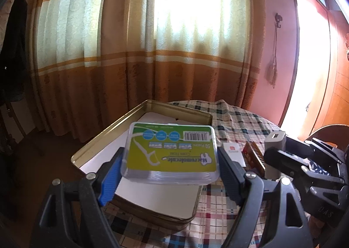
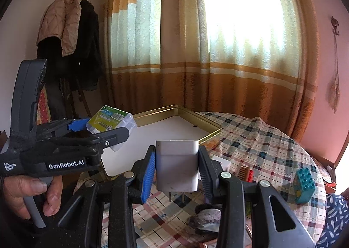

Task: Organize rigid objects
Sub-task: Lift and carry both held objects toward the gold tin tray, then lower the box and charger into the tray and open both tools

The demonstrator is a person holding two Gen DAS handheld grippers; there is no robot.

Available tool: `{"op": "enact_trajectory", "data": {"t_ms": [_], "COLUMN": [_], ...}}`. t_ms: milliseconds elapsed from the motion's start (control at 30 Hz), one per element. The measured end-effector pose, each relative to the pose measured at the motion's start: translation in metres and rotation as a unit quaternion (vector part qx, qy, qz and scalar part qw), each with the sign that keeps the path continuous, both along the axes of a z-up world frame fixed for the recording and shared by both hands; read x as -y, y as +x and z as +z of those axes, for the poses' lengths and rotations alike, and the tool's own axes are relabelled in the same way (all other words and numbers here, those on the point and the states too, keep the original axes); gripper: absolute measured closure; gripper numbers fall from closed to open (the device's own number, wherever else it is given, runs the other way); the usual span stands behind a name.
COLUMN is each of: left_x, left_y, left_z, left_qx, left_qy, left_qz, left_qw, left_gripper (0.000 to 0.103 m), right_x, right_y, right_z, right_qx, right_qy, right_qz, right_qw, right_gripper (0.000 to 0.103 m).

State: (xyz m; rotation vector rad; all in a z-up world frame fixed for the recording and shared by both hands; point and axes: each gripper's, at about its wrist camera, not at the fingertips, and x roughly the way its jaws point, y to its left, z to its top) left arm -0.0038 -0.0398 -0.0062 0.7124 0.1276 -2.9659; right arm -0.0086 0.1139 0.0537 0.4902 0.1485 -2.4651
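Note:
My left gripper [image 1: 171,160] is shut on a clear plastic floss-pick box [image 1: 171,152] with a green label and holds it in the air over the open gold tin [image 1: 98,138], whose floor is white. The box also shows in the right wrist view [image 2: 111,119] above the tin [image 2: 209,125]. My right gripper [image 2: 177,167] is shut on a white plug adapter [image 2: 177,165], prongs pointing down, held above the checked tablecloth just right of the tin. The adapter shows at the right of the left wrist view [image 1: 273,154].
On the checked cloth lie a small white card box [image 1: 234,152], a harmonica [image 1: 256,156], a teal toy brick [image 2: 304,184], a red piece [image 2: 250,174] and a dark shell-like object [image 2: 207,219]. Curtains hang behind the round table. A coat rack [image 2: 69,36] stands at the left.

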Motion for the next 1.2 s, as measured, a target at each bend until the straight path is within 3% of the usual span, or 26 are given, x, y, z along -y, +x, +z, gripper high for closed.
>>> {"op": "enact_trajectory", "data": {"t_ms": [600,1067,1200], "left_x": [0.032,0.054,0.058], "left_y": [-0.028,-0.057,-0.065], "left_z": [-0.008,-0.011,-0.009], "left_qx": [0.016,0.053,0.062], "left_qy": [0.000,0.020,0.011], "left_qz": [0.038,0.034,0.036], "left_qw": [0.9991,0.9978,0.9973], "left_gripper": [0.022,0.022,0.022], "right_x": [0.041,0.077,0.085], "right_y": [-0.034,-0.078,-0.090], "right_z": [0.007,0.003,0.003], "right_qx": [0.017,0.043,0.044], "right_qy": [0.012,0.045,0.053], "right_qz": [0.026,0.030,0.027], "right_qw": [0.999,0.998,0.997], "right_gripper": [0.063,0.063,0.063]}}
